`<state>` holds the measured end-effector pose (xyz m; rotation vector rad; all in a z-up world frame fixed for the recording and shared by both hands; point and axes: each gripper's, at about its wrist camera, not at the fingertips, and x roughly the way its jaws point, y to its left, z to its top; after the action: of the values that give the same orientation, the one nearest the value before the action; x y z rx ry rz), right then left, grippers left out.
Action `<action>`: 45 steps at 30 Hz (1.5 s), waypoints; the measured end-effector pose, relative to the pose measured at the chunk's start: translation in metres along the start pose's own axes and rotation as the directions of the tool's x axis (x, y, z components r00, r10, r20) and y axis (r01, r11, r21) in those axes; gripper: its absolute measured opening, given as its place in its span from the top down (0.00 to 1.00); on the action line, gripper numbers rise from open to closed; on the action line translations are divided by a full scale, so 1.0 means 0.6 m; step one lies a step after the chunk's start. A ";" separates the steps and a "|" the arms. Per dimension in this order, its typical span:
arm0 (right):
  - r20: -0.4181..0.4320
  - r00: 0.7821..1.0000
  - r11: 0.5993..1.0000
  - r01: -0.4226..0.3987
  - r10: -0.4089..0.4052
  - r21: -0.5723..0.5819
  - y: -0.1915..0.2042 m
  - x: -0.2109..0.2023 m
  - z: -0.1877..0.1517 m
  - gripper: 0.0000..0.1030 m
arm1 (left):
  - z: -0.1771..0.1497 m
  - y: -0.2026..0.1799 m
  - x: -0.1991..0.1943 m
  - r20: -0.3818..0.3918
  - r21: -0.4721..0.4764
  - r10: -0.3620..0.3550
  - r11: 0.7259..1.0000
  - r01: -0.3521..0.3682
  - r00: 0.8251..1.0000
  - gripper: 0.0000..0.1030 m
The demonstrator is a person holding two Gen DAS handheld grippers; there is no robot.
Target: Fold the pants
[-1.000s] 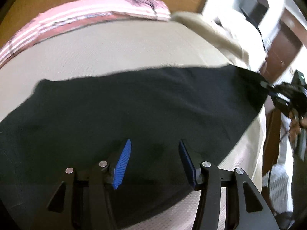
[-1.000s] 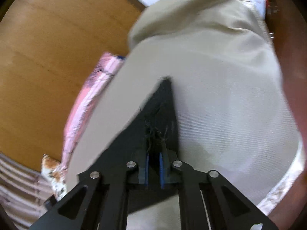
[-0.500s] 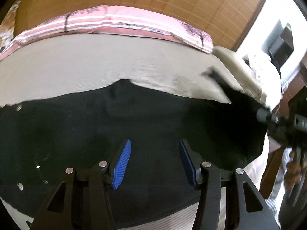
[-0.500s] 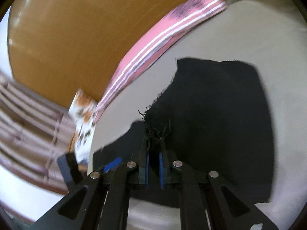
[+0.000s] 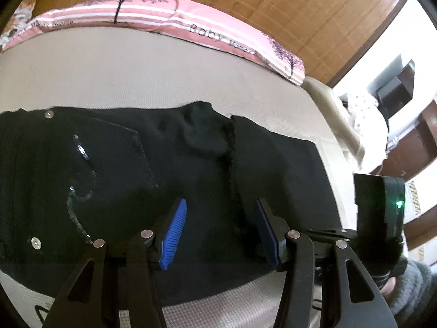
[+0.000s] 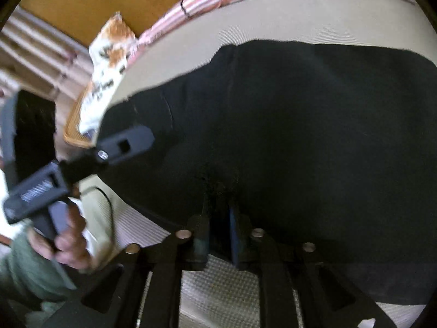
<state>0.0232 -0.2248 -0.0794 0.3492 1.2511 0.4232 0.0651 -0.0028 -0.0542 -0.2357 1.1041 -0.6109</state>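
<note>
Beige mattress [image 5: 164,82] | black pants [image 5: 109,164] spread flat | left claw [image 5: 218,218] spread — right claw [image 6: 218,218] pinching frayed hem

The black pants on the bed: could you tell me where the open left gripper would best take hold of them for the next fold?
Probably the near edge of the black pants, just below the left gripper. That edge lies flat on the beige bed cover, so I would come in low from the near side, one finger sliding under. The frayed hem marks where the layers overlap, so pinch both there.
</note>
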 end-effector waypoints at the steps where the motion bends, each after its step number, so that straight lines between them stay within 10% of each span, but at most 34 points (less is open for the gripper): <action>1: -0.002 1.000 1.000 -0.005 0.005 -0.006 0.006 -0.002 -0.001 0.71 | 0.000 0.000 0.001 -0.005 -0.004 -0.009 1.000 0.009 1.000 0.49; 13: 0.167 0.985 0.991 0.020 -0.042 0.131 -0.050 -0.130 -0.019 0.48 | -0.005 0.011 0.029 -0.148 -0.210 -0.240 0.956 0.206 0.959 0.49; 25: 0.209 0.976 0.969 -0.002 -0.052 0.247 -0.108 -0.140 -0.025 0.48 | -0.029 0.009 0.088 -0.297 -0.347 -0.282 0.922 0.171 0.912 0.50; 29: 0.214 0.976 0.967 -0.012 -0.045 0.256 -0.112 -0.137 -0.026 0.48 | -0.033 -0.005 0.102 -0.306 -0.335 -0.269 0.928 0.161 0.913 0.51; 32: 0.214 0.976 0.966 -0.006 -0.051 0.260 -0.115 -0.136 -0.023 0.48 | -0.036 -0.011 0.104 -0.315 -0.309 -0.219 0.944 0.118 0.923 0.90; 38: 0.223 0.972 0.964 0.017 -0.079 0.267 -0.126 -0.148 -0.021 0.48 | -0.039 -0.031 0.073 -0.268 -0.202 -0.110 0.978 0.055 0.957 0.92; 45: 0.172 0.976 0.951 0.076 -0.132 0.299 -0.156 -0.119 -0.021 0.48 | -0.047 -0.026 0.089 -0.308 -0.132 -0.020 0.991 -0.022 0.951 0.88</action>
<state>0.0039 -0.3412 -0.0683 0.5578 1.1388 0.1089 0.0512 -0.0425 -0.0999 -0.2607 1.4510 -0.5857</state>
